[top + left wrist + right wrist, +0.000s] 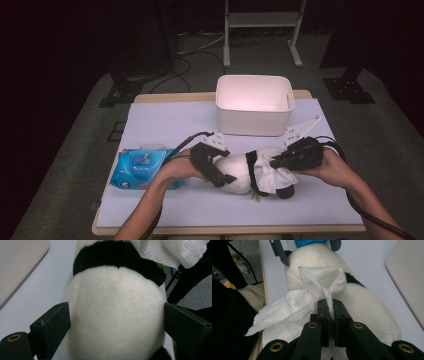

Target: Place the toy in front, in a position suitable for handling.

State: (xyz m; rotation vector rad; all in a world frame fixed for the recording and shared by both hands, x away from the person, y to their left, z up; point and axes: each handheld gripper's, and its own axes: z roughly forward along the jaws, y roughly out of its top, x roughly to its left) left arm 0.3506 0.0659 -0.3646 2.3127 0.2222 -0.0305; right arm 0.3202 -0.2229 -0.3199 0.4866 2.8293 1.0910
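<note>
The plush panda [240, 172] lies on its side near the front middle of the counter [165, 122]. The left claw [220, 172] straddles its white body, jaws spread at either flank. The right claw [329, 307] is clamped on a white wipe [294, 305] draped over the panda. A blue wipe pack [140, 167] sits left, a white bin [254, 104] farther back

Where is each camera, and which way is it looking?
High view: sits above the person's side, looking forward and down on the table; both forearms come in from below.
Left gripper view: rides the left gripper, looking between its open jaws at the plush panda.
Right gripper view: rides the right gripper, looking at its pinched white wipe.
Shared: all show panda and wipe.
</note>
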